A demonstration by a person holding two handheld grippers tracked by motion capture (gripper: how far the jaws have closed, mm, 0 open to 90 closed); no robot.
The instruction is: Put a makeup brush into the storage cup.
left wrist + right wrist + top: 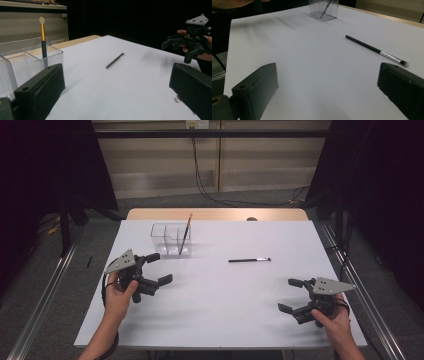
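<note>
A clear plastic organiser box (pixel 171 239) stands on the white table top (pixel 220 285) at the back left, with a gold-and-black brush (pixel 185 234) leaning upright in it. A second black brush (pixel 249 260) with a silver ferrule lies flat near the middle right; it is the black brush (pixel 375 49) in the right gripper view and the black brush (pixel 115 60) in the left gripper view. My left gripper (pixel 159 268) is open just in front of the box, holding nothing. My right gripper (pixel 290 295) is open at the front right, below the lying brush, holding nothing.
A wooden strip (pixel 217 214) runs along the table's far edge. Cables hang down the back wall (pixel 200 180). Metal rails (pixel 45 290) flank the table on both sides. In the left gripper view the box (pixel 27 60) sits close behind my left jaw.
</note>
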